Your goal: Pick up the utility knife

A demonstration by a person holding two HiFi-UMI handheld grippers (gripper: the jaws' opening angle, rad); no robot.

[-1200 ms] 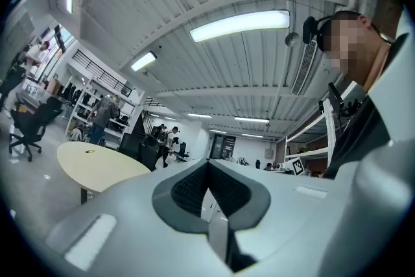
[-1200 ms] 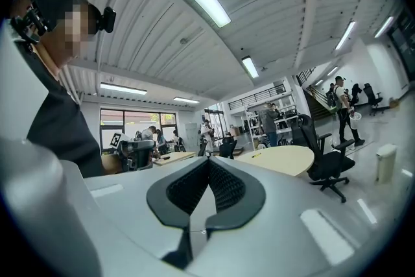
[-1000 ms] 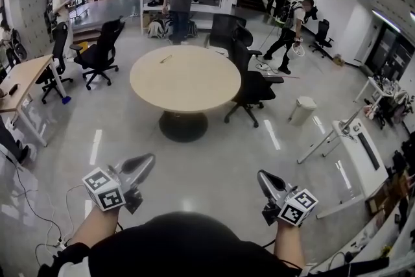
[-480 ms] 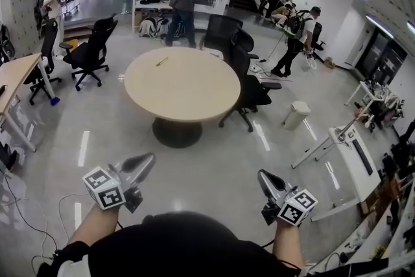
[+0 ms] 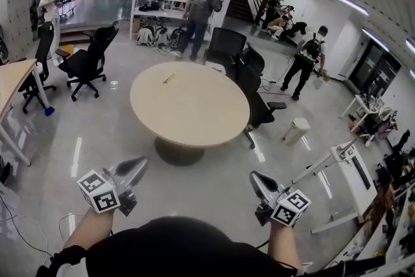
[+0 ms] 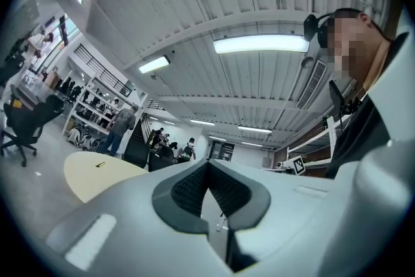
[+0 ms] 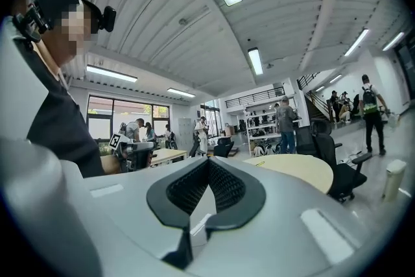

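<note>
The utility knife [image 5: 168,78] is a small yellowish bar lying on the far left part of the round beige table [image 5: 194,113], well ahead of me. It shows as a tiny mark on the tabletop in the left gripper view [image 6: 100,165] and in the right gripper view [image 7: 259,163]. My left gripper [image 5: 141,164] is held low at the left, jaws together and holding nothing. My right gripper [image 5: 255,177] is held low at the right, also shut and holding nothing. Both point toward the table and are far short of it. In each gripper view the black pads [image 6: 194,188] [image 7: 191,188] meet at the tips.
Black office chairs [image 5: 249,84] stand at the table's far right side, and another chair [image 5: 87,61] stands to the left. A white bin [image 5: 298,130] and a white desk [image 5: 340,172] are at the right. A wooden desk [image 5: 10,84] is at the left. People stand by the shelves [image 5: 201,6].
The round table has come nearer and looms larger as I walk toward it. Both grippers keep their pose in front of my body, still shut.
</note>
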